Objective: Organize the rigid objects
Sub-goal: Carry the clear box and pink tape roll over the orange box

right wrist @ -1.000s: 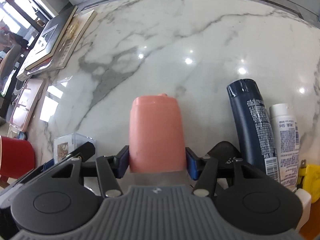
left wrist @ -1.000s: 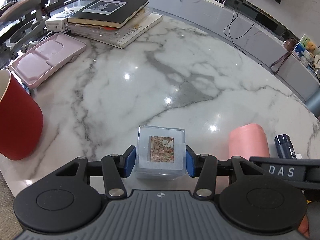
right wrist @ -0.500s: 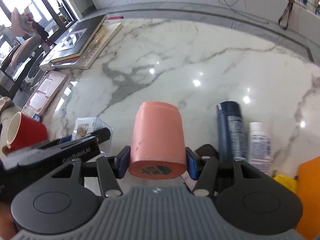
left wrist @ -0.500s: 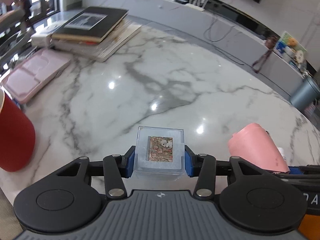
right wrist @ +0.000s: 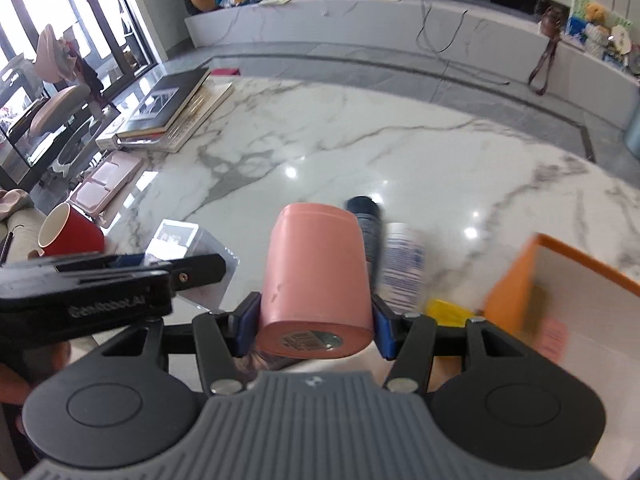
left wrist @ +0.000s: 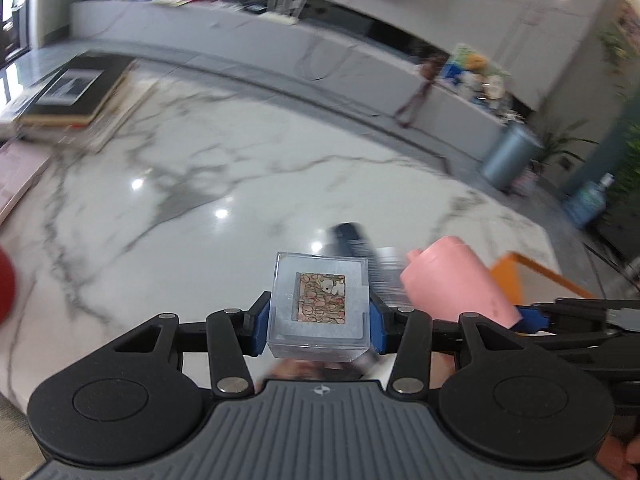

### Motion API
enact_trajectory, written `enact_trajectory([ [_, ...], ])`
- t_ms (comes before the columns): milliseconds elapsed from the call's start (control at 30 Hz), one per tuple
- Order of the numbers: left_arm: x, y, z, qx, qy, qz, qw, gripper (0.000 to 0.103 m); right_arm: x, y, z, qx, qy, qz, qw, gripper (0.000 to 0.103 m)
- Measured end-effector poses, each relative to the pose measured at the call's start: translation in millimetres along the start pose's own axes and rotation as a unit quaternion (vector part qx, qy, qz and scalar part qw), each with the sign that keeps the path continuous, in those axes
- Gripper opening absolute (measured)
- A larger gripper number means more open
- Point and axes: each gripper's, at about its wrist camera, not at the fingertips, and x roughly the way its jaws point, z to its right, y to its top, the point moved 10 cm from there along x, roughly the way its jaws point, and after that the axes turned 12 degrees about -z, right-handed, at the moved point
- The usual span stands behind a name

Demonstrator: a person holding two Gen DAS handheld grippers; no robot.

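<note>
A: What did the left gripper point(left wrist: 319, 320) carry?

B: A clear box point(left wrist: 319, 308) with a patterned picture on its top face. The blue pads pressed on its two sides; the jaws had just been closing a little and were clenched on it. The box hung above the marble counter point(left wrist: 192, 200), clear of the surface.

A: And the right gripper point(right wrist: 315, 326)?

B: Its jaws grasped a pink cup point(right wrist: 316, 280), held tilted with its labelled base toward the camera, likewise above the counter. In the left wrist view the same cup point(left wrist: 456, 280) appeared just right of the clear box.

A: What lay near the pink cup?

B: On the counter beyond it, a dark blue bottle point(right wrist: 366, 224) and a white bottle point(right wrist: 402, 268) lay side by side. To the right of the cup stood an orange bin point(right wrist: 508, 292), and a small yellow item point(right wrist: 448, 312), too blurred to identify, lay between bin and bottles. Left of the cup stood a red mug point(right wrist: 70, 234); farther off on that side were a pink tray point(right wrist: 108, 184) and a stack of books point(right wrist: 172, 108).
</note>
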Motion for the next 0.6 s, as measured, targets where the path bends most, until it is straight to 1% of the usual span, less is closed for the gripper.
enact_trajectory([
  [133, -14, -1, 51, 0.032, -0.045, -0.001, 0.9985, 0.054, -34, -16, 30, 0.011, -0.016, 0.019, 1.0, 0.057],
  [200, -18, -4, 75, 0.051, -0.059, -0.003, 0.9969, 0.054, -52, -25, 47, 0.019, -0.025, 0.029, 0.999, 0.057],
  [300, -19, -11, 114, 0.083, -0.08, -0.009, 0.9933, 0.054, -75, -40, 74, 0.038, -0.032, 0.038, 0.998, 0.057],
  [367, -17, -16, 140, 0.104, -0.094, -0.019, 0.9899, 0.054, -88, -51, 93, 0.052, -0.042, 0.042, 0.997, 0.057],
  [467, -9, -24, 173, 0.129, -0.109, -0.036, 0.985, 0.054, -105, -69, 124, 0.076, -0.058, 0.046, 0.994, 0.057],
  [600, 5, -36, 214, 0.175, -0.112, -0.054, 0.9766, 0.054, -114, -92, 161, 0.109, -0.071, 0.041, 0.991, 0.057],
])
